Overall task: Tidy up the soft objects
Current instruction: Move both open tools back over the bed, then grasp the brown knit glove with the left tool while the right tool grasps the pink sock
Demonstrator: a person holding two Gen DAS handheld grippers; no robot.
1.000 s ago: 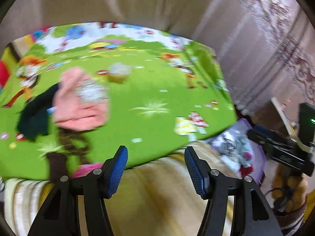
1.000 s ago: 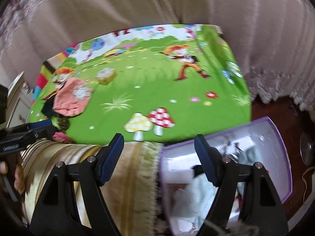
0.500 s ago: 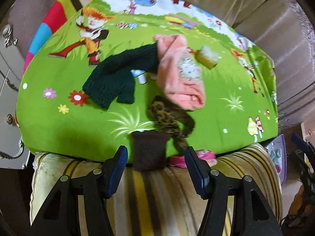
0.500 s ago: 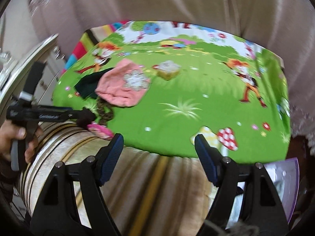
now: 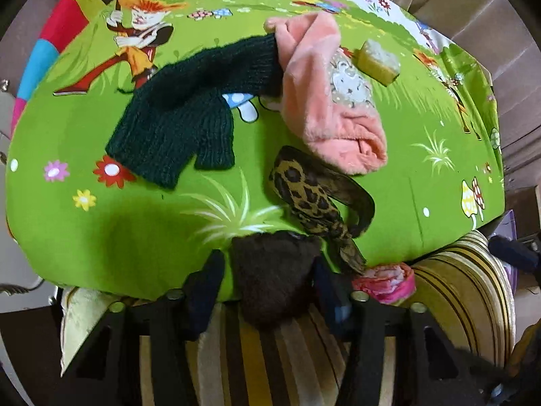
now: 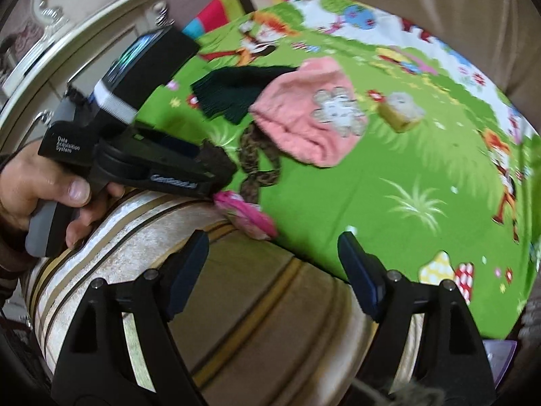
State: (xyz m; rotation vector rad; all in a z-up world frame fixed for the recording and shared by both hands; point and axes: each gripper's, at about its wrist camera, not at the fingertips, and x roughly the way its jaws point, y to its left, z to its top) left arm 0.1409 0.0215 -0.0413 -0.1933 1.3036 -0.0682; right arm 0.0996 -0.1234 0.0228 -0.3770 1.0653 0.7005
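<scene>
Change: over the last second the left gripper has been swung away from the purple bin and brought up to the near edge of the green cartoon sheet, so that a dark brown fuzzy piece is now framed between its fingers.
Left jaws: seen wide apart on either side of the brown piece; whether the pads are touching it cannot be told, and nothing is judged to be held yet.
Right jaws: the right gripper is seen spread wide and empty, over the striped cushion in front of the sheet.
Meaning for the task: a pick of the brown piece is judged to be just beginning; none of the pile appears sorted yet.
Soft things, relative to the brown piece: a leopard-print scarf is seen just behind it, touching or overlapping; a pink rolled cloth lies just to its right on the sheet's edge; a peach fleece garment and a dark green knitted glove lie farther back, overlapping each other; a yellow sponge lies beyond them, apart.
Hidden or unclear: the lower end of the brown piece is lost in shadow; what kind of item it is cannot be made out. Only a corner of the purple bin is visible. The right view is blurred.
</scene>
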